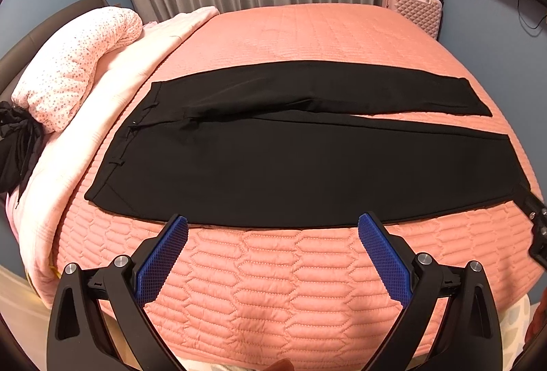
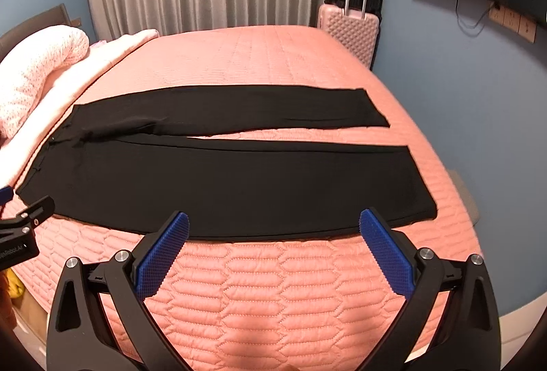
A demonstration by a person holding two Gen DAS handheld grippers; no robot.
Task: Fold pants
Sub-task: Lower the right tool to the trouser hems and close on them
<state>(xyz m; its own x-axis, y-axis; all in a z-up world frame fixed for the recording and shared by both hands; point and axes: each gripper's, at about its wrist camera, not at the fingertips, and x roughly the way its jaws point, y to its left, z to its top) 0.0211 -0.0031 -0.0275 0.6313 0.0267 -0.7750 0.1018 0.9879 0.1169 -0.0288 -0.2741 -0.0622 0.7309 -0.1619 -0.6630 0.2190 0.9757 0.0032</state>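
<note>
Hovered low over the bed (image 1: 273,268), left gripper (image 1: 272,224) and right gripper (image 2: 273,222) both level, jaws spread wide, empty. Lay flat at twelve o'clock: black pants (image 1: 290,172), waistband toward nine, legs toward three.

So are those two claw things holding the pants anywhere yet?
No. The left hand-held gripper and right hand-held gripper are both open and empty, near the pants.

Bare quilted bedspread (image 1: 273,285) lies open before the pants (image 1: 290,166); a rolled blanket (image 1: 75,63) crowds the waistband side.
</note>
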